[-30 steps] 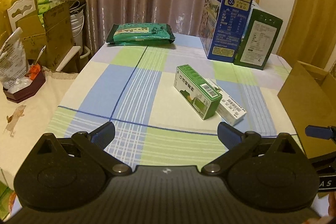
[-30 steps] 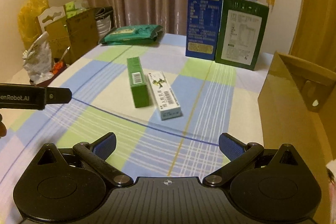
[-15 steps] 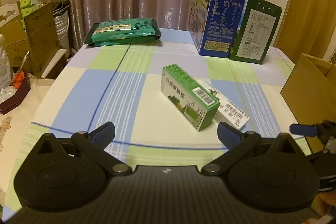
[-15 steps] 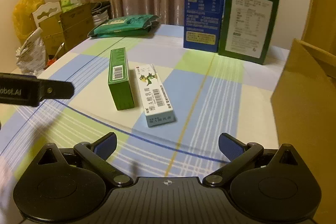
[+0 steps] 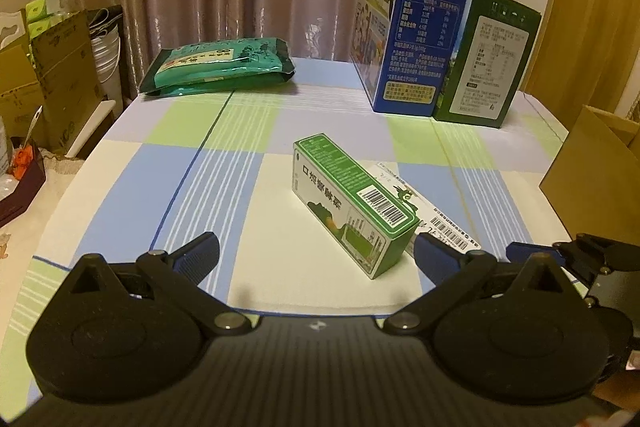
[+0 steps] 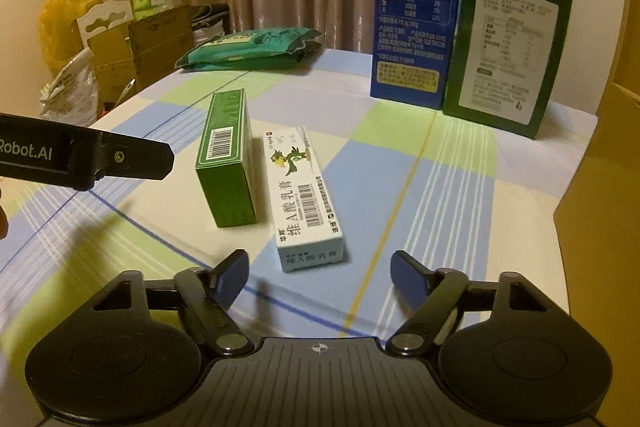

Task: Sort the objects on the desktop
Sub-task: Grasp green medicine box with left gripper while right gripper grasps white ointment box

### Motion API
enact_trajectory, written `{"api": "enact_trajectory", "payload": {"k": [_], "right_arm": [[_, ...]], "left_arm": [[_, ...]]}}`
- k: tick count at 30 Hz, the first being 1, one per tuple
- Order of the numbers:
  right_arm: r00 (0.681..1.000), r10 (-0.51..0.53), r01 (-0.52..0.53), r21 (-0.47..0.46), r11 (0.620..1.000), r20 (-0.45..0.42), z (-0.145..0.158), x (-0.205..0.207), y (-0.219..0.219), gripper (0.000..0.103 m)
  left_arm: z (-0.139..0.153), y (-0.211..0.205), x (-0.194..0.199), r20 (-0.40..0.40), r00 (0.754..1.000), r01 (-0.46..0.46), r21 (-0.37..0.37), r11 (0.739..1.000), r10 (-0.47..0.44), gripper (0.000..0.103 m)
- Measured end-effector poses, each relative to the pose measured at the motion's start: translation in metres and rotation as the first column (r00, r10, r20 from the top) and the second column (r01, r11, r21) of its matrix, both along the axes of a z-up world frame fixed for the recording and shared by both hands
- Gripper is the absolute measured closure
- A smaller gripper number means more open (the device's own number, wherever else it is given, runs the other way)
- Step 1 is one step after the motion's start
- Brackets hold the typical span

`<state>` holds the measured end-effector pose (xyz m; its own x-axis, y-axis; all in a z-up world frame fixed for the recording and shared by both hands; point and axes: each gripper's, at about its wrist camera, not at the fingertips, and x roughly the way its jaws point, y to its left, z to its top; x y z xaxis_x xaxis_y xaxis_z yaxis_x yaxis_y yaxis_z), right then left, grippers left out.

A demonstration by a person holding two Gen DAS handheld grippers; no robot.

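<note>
Your right hand-held gripper [image 6: 319,277] has just been narrowing its jaws, yet nothing sits between them; the white carton [image 6: 304,199] lies just ahead on the tabletop [image 6: 440,187]. Your left hand-held gripper [image 5: 316,253] stands wide and empty, facing the green carton [image 5: 352,209], which lies beside the white one, seemingly touching. You appear to be in the approach step. Next, you likely need to bring each pair of pads astride its carton's long sides before closing. Both are slim, rigid cardboard boxes with smooth printed faces; the checked cloth beneath looks soft and may wrinkle.
</note>
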<state>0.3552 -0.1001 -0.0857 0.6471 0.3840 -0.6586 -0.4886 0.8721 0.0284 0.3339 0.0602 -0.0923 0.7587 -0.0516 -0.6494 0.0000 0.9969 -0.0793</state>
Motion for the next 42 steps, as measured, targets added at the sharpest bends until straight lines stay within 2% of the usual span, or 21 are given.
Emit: {"api": "enact_trajectory", "payload": {"k": [5,11,15,22,33,36,38,42], "right_arm": [[1.0,0.003,-0.003,0.007,1.0,-0.007,-0.004,0.009,0.0,0.046],[0.999,0.037,-0.037,0.009,0.999,0.01,-0.006,0.012,0.004,0.054],[0.999,0.047,-0.047,0.013,0.999,0.008,-0.008,0.014,0.007,0.065],[0.999,0.046,-0.046,0.002,0.999,0.014,-0.008,0.015,0.007,0.066],[0.999,-0.029,0.03,-0.021,0.999,0.026,-0.007,0.014,-0.005,0.067],[0.999,-0.035,0.035,-0.014,0.999,0.018,-0.006,0.013,-0.006,0.067],[0.999,-0.036,0.036,-0.017,0.999,0.019,-0.006,0.011,-0.007,0.067],[0.999,-0.039,0.039,-0.016,0.999,0.015,-0.006,0.009,-0.007,0.067]], "left_arm": [[-0.003,-0.005,0.007,0.001,1.0,0.01,0.007,1.0,-0.01,0.002],[-0.008,-0.012,0.015,-0.005,1.0,0.02,0.015,1.0,-0.02,0.003],[-0.01,-0.013,0.018,-0.008,1.0,0.017,0.016,1.0,-0.017,0.006],[-0.011,-0.017,0.025,0.001,1.0,0.013,0.002,1.0,-0.013,0.008],[-0.02,-0.031,0.04,-0.006,0.999,0.038,0.013,0.999,-0.038,0.028],[-0.024,-0.032,0.042,-0.012,0.999,0.041,0.01,0.999,-0.041,0.038],[-0.026,-0.032,0.042,-0.021,0.999,0.04,0.013,0.999,-0.04,0.051],[-0.027,-0.027,0.039,-0.028,0.999,0.023,0.019,1.0,-0.022,0.067]]}}
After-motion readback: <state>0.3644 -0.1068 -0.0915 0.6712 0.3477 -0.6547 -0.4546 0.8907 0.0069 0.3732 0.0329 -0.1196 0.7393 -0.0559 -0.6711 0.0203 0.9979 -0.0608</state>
